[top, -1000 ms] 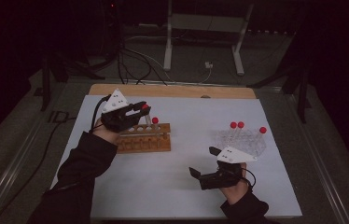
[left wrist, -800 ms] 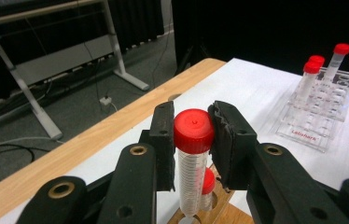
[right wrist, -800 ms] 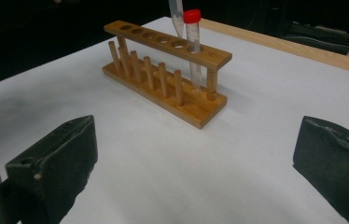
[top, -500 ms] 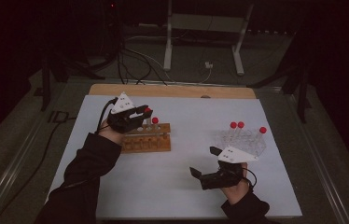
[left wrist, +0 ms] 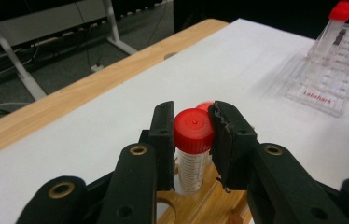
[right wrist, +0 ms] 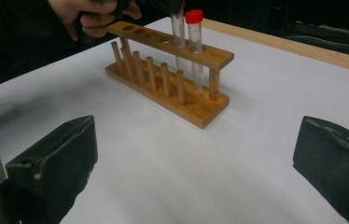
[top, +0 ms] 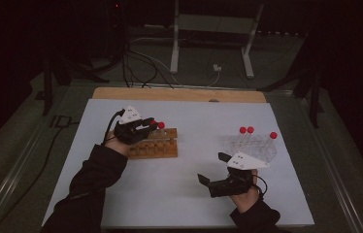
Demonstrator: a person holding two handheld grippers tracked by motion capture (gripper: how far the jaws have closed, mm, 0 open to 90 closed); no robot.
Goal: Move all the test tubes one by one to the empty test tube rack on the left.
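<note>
Overhead, the left gripper is pinching a tube over the wooden rack; the right gripper is idling, jaws spread, beside the clear rack; closer, the left gripper's view is showing its pads clamping the tube's red cap, the tube entering a hole; judging by this, seating is underway; next, lowering fully, then releasing; opposite, the right gripper's view is facing the rack, a second tube standing there.

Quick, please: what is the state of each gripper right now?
Left gripper: closed on the red-capped tube, which stands in the wooden rack.
Right gripper: open, holding nothing.
</note>
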